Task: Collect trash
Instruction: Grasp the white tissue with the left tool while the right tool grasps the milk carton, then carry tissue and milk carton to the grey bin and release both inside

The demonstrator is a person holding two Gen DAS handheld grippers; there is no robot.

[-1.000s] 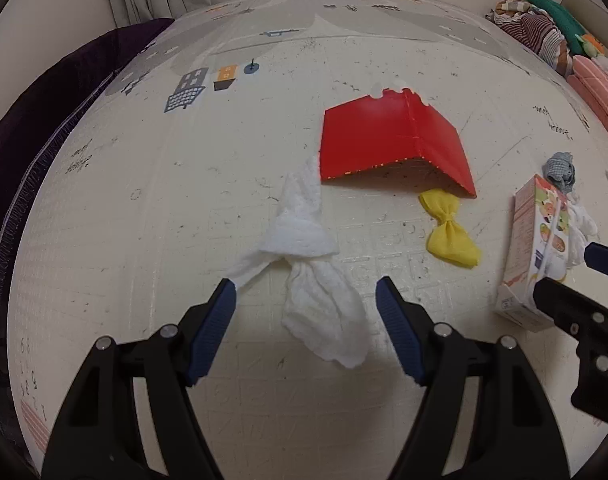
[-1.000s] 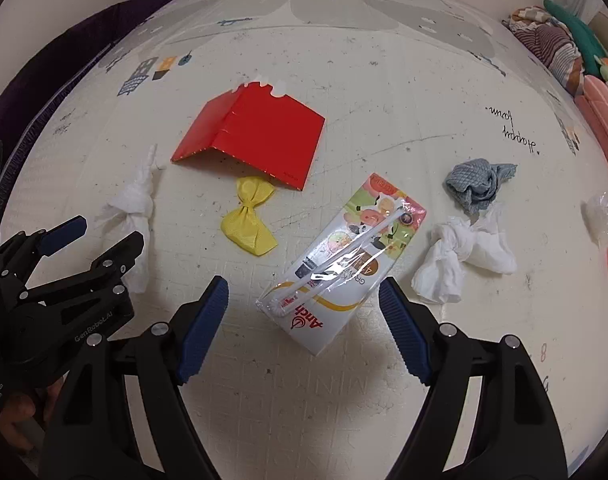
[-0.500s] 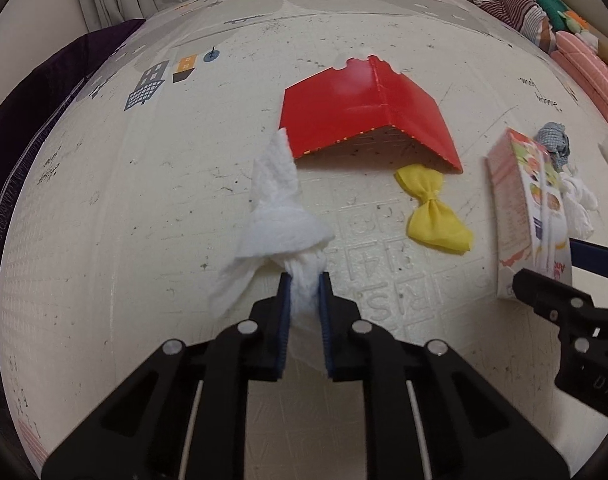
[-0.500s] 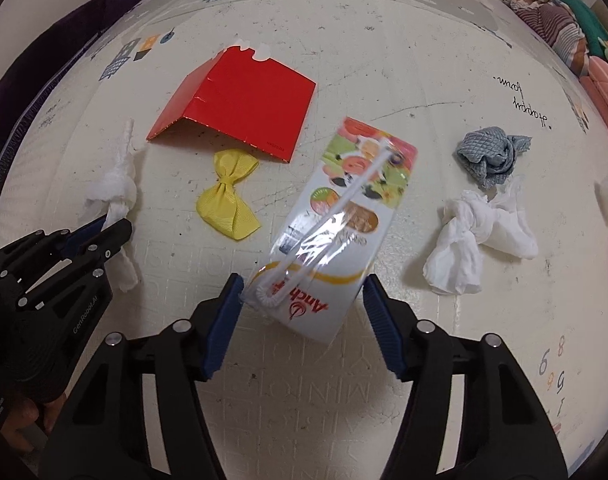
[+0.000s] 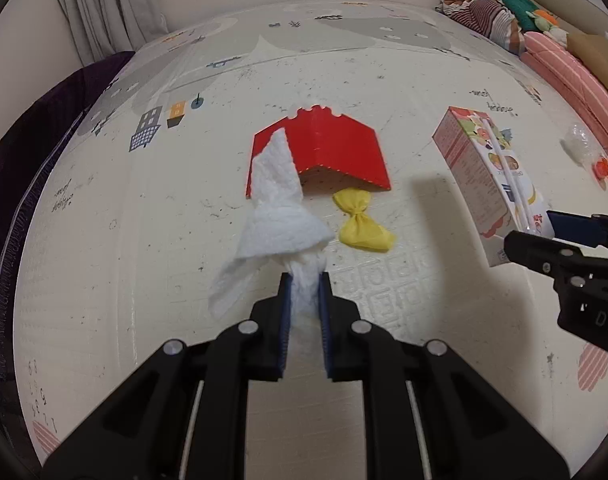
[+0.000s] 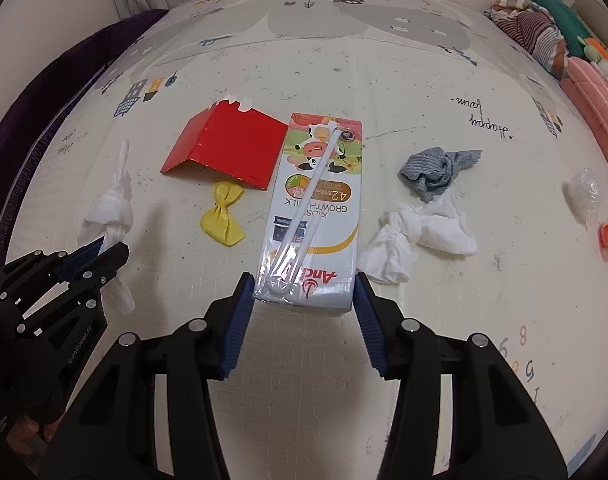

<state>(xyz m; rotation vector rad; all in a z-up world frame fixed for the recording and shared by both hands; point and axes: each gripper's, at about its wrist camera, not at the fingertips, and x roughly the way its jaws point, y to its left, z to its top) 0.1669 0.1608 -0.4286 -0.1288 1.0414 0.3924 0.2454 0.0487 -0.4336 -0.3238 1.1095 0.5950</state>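
Note:
My left gripper (image 5: 304, 276) is shut on the lower end of a knotted white tissue (image 5: 280, 216), which hangs just above the play mat (image 5: 144, 240). The right wrist view shows that same left gripper (image 6: 112, 246) with the tissue (image 6: 112, 204) at the far left. My right gripper (image 6: 302, 284) has its jaws closing on a kids' milk carton (image 6: 315, 208) with a wrapped straw on its face. Both blue pads press on the carton's sides near its bottom. The carton (image 5: 475, 172) is raised off the mat and tilts away from me.
On the mat lie a folded red card (image 6: 228, 148), a yellow bow-shaped wrapper (image 6: 222, 216), a grey cloth (image 6: 435, 168), another knotted white tissue (image 6: 411, 236) and a clear plastic wrapper (image 6: 587, 196). Bedding (image 6: 543, 28) is piled at the far right. Dark purple fabric (image 5: 24, 160) borders the left.
My left jaws came together on the tissue and lifted it. My right jaws narrowed onto the milk carton and raised it off the mat.

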